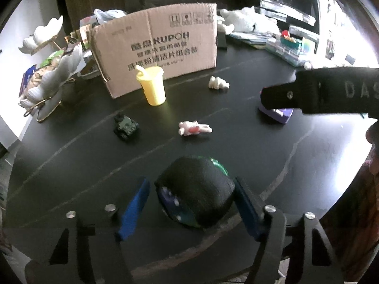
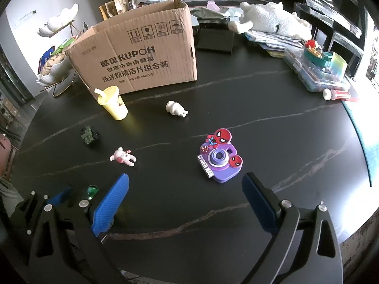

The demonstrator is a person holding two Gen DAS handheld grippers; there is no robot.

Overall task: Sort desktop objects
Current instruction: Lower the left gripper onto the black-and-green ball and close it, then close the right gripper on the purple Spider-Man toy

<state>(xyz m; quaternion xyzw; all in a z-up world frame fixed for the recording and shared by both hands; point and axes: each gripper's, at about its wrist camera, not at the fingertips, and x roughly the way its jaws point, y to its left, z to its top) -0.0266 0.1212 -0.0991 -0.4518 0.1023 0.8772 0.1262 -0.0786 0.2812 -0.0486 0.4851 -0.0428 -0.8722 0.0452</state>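
My left gripper (image 1: 190, 203) stands open around a black round thing with a green and blue end (image 1: 194, 191); the right pad is at its side, the left pad a little apart. In the right wrist view my right gripper (image 2: 186, 203) is open just short of a purple Spider-Man toy camera (image 2: 219, 158). Farther out on the black table lie a pink-white rabbit figure (image 2: 123, 157), a green toy tank (image 2: 89, 135), a white figurine (image 2: 176, 108) and a yellow cup (image 2: 113, 103). Behind them is an open cardboard box (image 2: 137, 54).
Shell-shaped white dishes on wire stands (image 1: 54, 80) crowd the table's left end. A white plush toy (image 2: 272, 19), papers and clear plastic cases (image 2: 317, 75) fill the back right. The table edge (image 2: 360, 146) curves along the right.
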